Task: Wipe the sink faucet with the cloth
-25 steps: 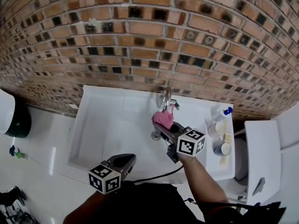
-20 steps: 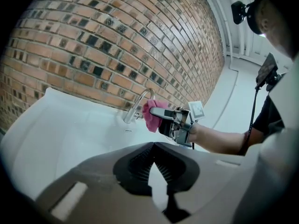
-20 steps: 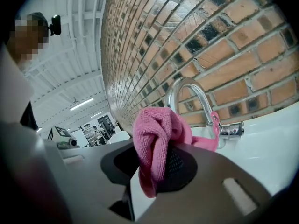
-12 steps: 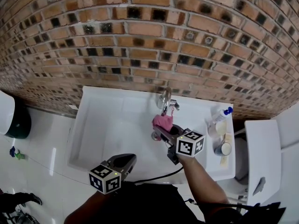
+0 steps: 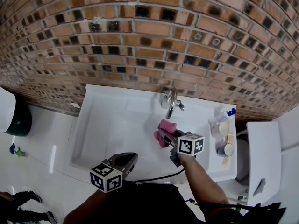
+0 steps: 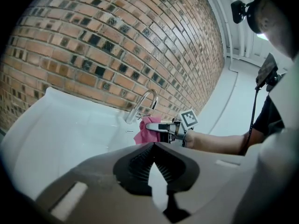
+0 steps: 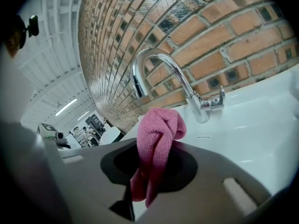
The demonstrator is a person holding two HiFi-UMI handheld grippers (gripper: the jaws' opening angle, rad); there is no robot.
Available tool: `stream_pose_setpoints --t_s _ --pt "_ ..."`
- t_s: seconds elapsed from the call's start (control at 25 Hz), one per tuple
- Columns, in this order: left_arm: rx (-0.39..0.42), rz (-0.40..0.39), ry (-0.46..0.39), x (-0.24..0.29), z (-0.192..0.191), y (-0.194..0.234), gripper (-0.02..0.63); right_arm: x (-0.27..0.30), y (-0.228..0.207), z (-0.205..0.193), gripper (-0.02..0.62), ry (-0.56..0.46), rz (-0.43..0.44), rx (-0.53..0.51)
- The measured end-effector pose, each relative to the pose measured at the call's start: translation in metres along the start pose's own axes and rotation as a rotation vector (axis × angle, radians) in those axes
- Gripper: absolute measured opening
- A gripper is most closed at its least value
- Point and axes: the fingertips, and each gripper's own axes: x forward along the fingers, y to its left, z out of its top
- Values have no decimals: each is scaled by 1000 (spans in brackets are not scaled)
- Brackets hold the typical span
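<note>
A white sink (image 5: 117,120) stands against a brick wall (image 5: 140,41), and its chrome faucet (image 5: 170,101) rises from the back ledge, arching forward over the basin. The right gripper (image 5: 163,135) reaches in over the basin from the near edge, its jaws clamped on a pink cloth (image 5: 164,126). In the right gripper view the cloth is pinched at the middle, so that a bunched knot stands up above the jaws and a loose tail hangs below them. The cloth sits just in front of and below the faucet's spout, near it, but in none of the views does it visibly touch the metal. The left gripper (image 5: 132,157) is held low at the near rim of the sink, well apart from the cloth and the faucet; in its own view its jaws meet at the tips with nothing between them, and past them the right gripper and the cloth show under the spout. On the sink's right-hand ledge stands a pale bottle with a blue cap (image 5: 222,117), with a few smaller items beside it that are too small to tell apart. To the left of the sink lies a glossy white floor (image 5: 42,143).
</note>
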Motion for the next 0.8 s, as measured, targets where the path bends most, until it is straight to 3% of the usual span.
stream_pose_setpoints --t_s 0.32,0.8 --pt "-7 -10 -4 -4 4 11 5 5 2 -6 84 12 -22 -13" --pt "2 -32 39 -3 13 36 5 25 6 8 84 -69 -71 7"
